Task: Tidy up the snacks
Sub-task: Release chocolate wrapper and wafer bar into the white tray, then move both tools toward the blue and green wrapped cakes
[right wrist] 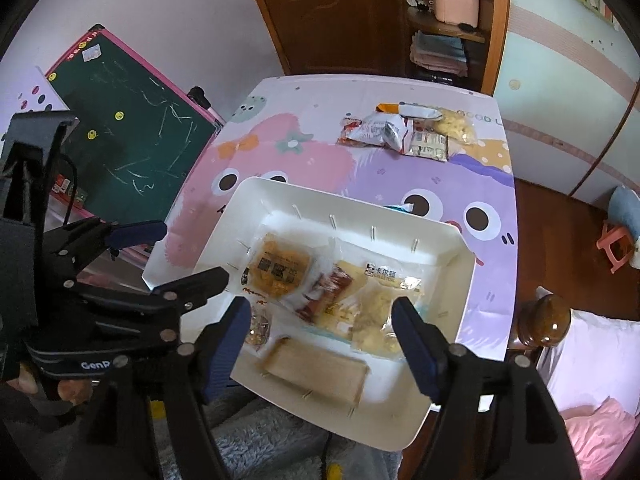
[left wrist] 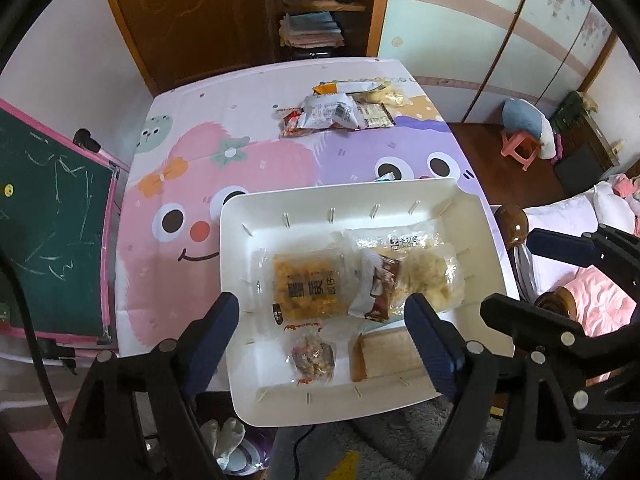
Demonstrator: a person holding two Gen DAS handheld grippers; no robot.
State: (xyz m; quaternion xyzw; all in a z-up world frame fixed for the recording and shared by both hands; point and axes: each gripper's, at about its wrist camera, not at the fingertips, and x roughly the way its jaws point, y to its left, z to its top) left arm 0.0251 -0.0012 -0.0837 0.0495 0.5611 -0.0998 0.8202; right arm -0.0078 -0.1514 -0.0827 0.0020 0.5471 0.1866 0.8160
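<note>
Left gripper [left wrist: 322,334]: my fingers spread wide, holding nothing, hanging over the near half of the white rectangular plastic tray [left wrist: 236,216]. Tray sits at the worktop's near edge, long axis running left-right. Inside it, left to right: clear-wrapped yellow crumbly cake [left wrist: 306,286], brown-and-white wrapper [left wrist: 374,290], clear bag of pale puffs [left wrist: 426,276]; nearer me, small clear bag of mixed nuts [left wrist: 312,356] and a flat tan slab [left wrist: 390,354].

Right gripper [right wrist: 322,328]: fingers likewise wide and empty, over the same tray.

Remaining loose pile of snack packets [right wrist: 394,132] lies straight ahead beyond the tray, toward the worktop's far right corner. Right hand looks nearer.
</note>
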